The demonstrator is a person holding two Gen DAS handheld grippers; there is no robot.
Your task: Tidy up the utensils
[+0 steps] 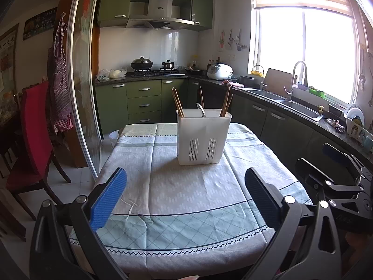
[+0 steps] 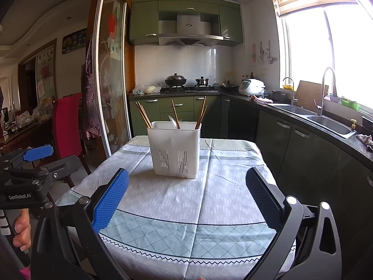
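A white plastic utensil holder (image 1: 202,137) stands upright on the table, toward its far side; it also shows in the right wrist view (image 2: 174,149). Several wooden chopsticks (image 1: 177,102) (image 2: 143,114) and a metal spoon (image 1: 201,109) (image 2: 173,121) stand in its compartments. My left gripper (image 1: 186,200) is open and empty, above the near half of the table. My right gripper (image 2: 186,200) is open and empty, also short of the holder. The right gripper shows at the right edge of the left wrist view (image 1: 338,177); the left one shows at the left edge of the right wrist view (image 2: 32,163).
The table carries a grey and teal patterned cloth (image 1: 186,210) (image 2: 186,210). A red-covered chair (image 1: 35,135) (image 2: 67,126) stands to its left by a glass sliding door (image 1: 84,93). Green cabinets and a counter with a sink (image 1: 300,109) (image 2: 331,123) run along the right.
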